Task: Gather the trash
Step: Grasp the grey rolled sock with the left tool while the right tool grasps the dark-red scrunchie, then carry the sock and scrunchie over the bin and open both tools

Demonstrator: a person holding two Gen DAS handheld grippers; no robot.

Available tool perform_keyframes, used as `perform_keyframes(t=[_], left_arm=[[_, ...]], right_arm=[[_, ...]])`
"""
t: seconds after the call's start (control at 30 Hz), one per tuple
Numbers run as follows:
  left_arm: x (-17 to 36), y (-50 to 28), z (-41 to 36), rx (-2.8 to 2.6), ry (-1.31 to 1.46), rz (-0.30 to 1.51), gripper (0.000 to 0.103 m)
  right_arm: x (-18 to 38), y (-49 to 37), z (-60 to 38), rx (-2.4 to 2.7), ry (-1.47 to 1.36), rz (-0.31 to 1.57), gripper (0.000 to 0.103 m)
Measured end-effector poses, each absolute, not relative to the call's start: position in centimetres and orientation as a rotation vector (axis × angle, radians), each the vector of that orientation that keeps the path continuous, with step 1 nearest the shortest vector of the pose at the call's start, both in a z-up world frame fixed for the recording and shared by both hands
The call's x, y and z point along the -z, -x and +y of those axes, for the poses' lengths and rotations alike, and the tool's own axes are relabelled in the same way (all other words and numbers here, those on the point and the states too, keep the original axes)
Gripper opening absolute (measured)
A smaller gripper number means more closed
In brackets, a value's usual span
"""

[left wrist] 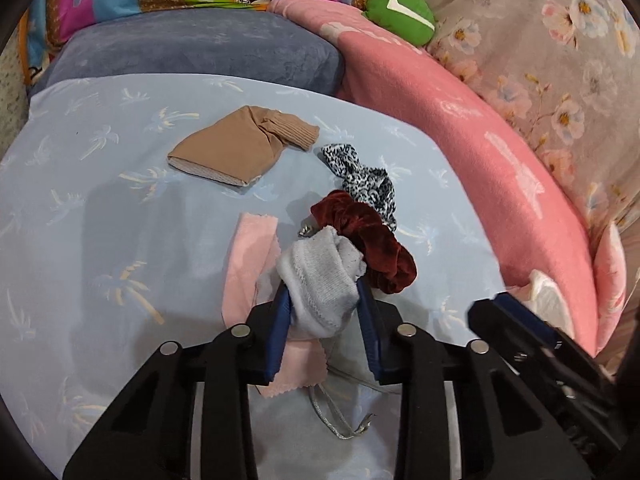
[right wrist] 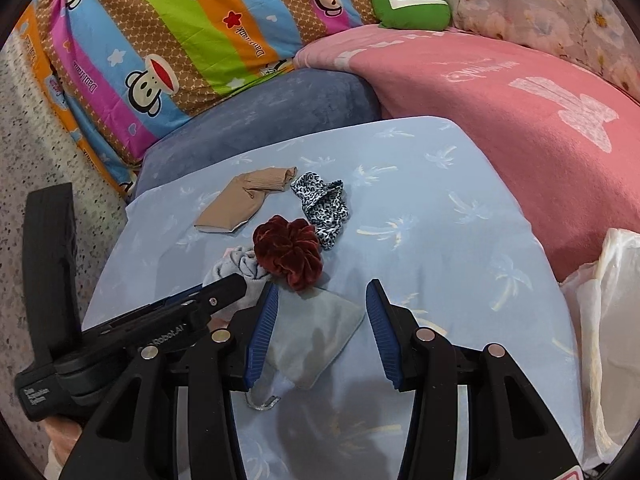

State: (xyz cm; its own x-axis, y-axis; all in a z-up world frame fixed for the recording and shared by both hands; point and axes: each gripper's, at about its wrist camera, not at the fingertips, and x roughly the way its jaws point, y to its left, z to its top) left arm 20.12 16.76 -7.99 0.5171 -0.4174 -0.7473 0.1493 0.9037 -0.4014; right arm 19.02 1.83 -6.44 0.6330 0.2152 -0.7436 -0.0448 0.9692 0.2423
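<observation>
My left gripper [left wrist: 324, 286] is shut on a bunched pale grey sock [left wrist: 320, 276], both blue pads pressing its sides, just above the light blue bedsheet [left wrist: 120, 208]. A dark red velvet scrunchie [left wrist: 368, 248] touches the sock on the right. Beyond it lies a leopard-print scrunchie [left wrist: 360, 176]. A tan sock [left wrist: 240, 148] lies farther back, and a pink cloth strip [left wrist: 252, 264] lies under the left finger. My right gripper [right wrist: 322, 308] stands open over a flat pale grey pouch [right wrist: 320, 332], its pads apart from it. A silver cord [right wrist: 264, 402] trails from the pouch.
A white plastic bag [right wrist: 608, 320] sits at the right edge of the bed. A pink blanket [right wrist: 520, 128], a blue-grey pillow [right wrist: 260, 116], a striped cartoon quilt [right wrist: 180, 40] and a green plush [right wrist: 408, 4] ring the sheet. Speckled floor [right wrist: 40, 140] lies to the left.
</observation>
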Motion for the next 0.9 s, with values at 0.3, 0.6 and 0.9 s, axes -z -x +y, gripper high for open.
perform_keyframes(t=[0.3, 0.6, 0.9], left_arm=[[7.9, -20.7, 18.3, 0.312, 0.311, 0.955, 0.029], [8.2, -21.3, 19.1, 0.302, 0.320, 0.967, 0.029], [5.9, -20.3, 17.8, 0.317, 0.297, 0.919, 0.029]], right_arm=[[8.9, -22.0, 4.2, -0.184, -0.193, 0.923, 0.046], [11.1, -23.2, 5.1, -0.212, -0.216, 0.970, 0.015], [6.9, -20.9, 2.0, -0.170, -0.259, 0.842, 0.006]])
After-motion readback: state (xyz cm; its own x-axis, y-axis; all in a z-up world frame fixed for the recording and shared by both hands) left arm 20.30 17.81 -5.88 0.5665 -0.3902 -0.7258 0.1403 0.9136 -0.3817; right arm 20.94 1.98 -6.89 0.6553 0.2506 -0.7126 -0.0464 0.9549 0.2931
